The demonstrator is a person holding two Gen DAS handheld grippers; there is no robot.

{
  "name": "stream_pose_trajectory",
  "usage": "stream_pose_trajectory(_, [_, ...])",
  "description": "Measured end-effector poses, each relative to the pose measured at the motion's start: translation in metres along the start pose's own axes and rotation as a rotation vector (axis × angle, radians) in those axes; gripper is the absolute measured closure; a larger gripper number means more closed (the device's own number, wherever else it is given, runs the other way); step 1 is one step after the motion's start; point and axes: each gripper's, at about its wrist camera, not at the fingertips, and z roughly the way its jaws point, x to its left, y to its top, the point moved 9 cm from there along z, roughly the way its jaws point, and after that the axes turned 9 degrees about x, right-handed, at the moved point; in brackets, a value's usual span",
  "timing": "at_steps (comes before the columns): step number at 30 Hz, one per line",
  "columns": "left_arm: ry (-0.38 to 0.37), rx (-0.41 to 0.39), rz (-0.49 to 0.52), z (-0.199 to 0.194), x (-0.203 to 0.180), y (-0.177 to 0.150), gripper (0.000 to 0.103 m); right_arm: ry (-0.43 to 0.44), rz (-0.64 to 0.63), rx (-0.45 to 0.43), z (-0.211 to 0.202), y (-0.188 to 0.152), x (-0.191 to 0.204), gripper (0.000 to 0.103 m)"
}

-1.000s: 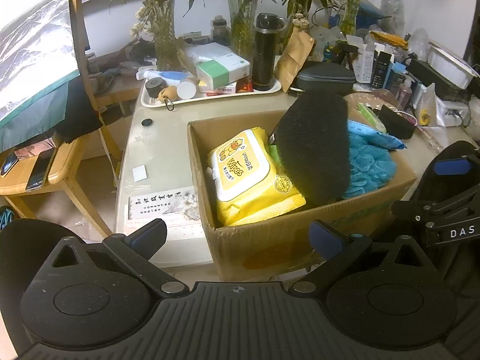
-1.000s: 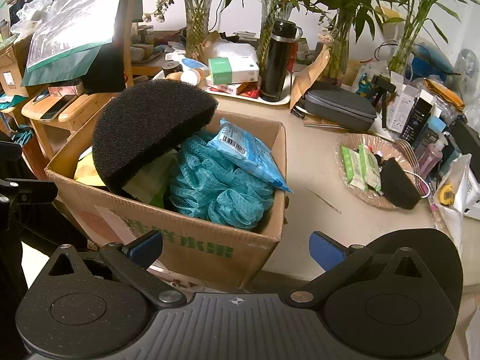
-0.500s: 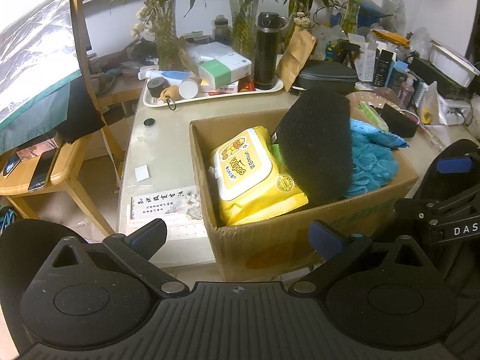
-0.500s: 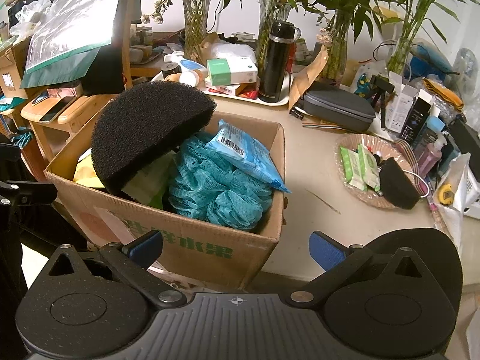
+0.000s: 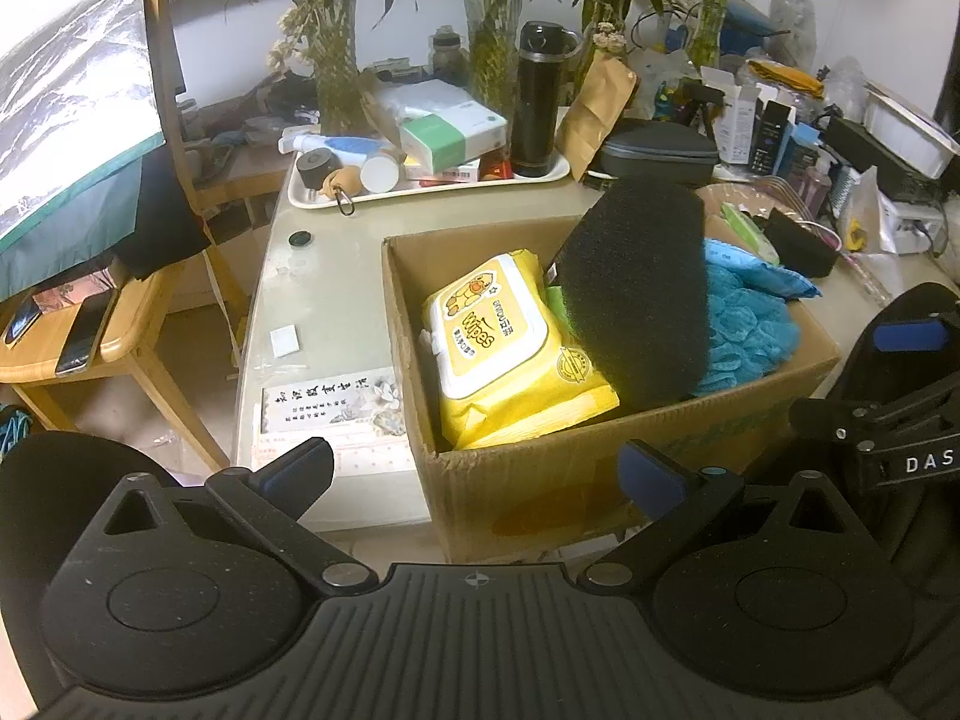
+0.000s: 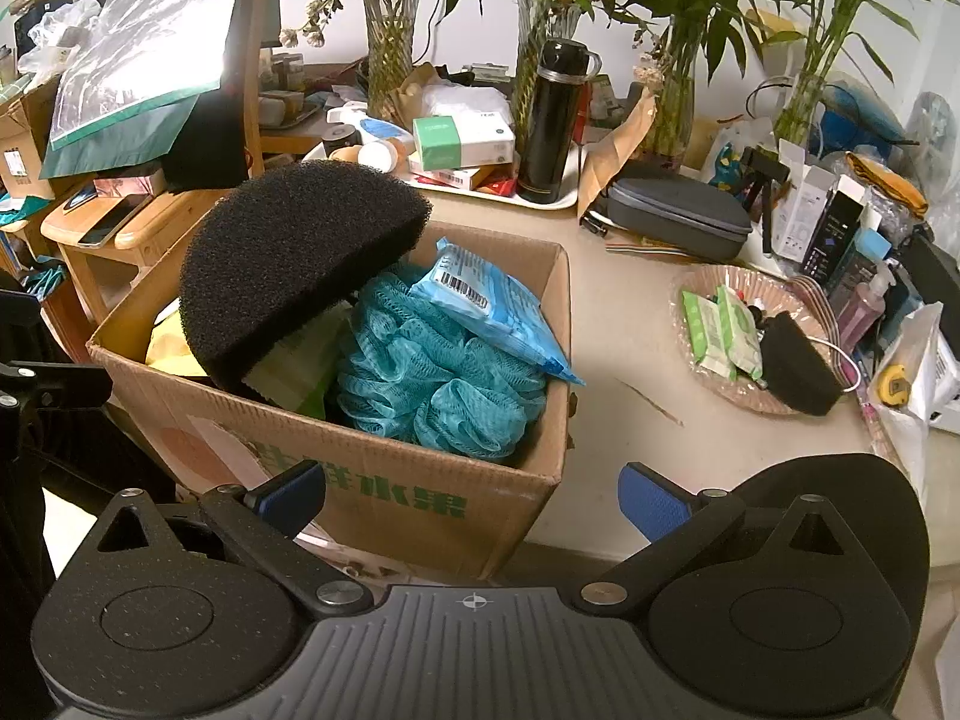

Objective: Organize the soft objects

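**Soft objects gathered in a carton, both grippers empty**

While both tools hang back at the near edge of the table, the left gripper [image 5: 474,471] has its blue-padded fingers spread wide with nothing between them, and the right gripper [image 6: 471,498] is spread the same way, also empty. The box [image 5: 600,480] stands on the table [image 5: 324,300], directly ahead of both cameras. Inside it, a yellow wipes pack [image 5: 504,342] lies tilted against the left wall. A black sponge [image 6: 294,252], half-round, leans upright in the middle and rises above the rim. Beside it sits a teal loofah [image 6: 432,378], with a blue packet [image 6: 492,306] resting on top, one corner poking past the right wall. A pale green pack [image 6: 294,366] shows under the sponge. To the right, well apart from the box, a basket [image 6: 702,366] holds green packets [image 6: 714,324] and a small black sponge [image 6: 798,372]. Behind the box, a white tray [image 5: 432,186] carries a black flask [image 5: 537,102] and a tissue box [image 5: 450,132].
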Motion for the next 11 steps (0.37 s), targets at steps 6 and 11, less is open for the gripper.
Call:
stream_pose_trajectory(6, [-0.002,-0.002,0.0,0.0006,-0.0008,-0.0009,0.0,0.004,0.004,0.004,0.002,-0.0009,0.0004,0.0])
stream_pose_trajectory(11, [-0.01,-0.002,-0.001,0.0013,-0.0026,-0.0022,0.0,0.004,0.004,0.005,0.0025,-0.0008,0.0005,0.0])
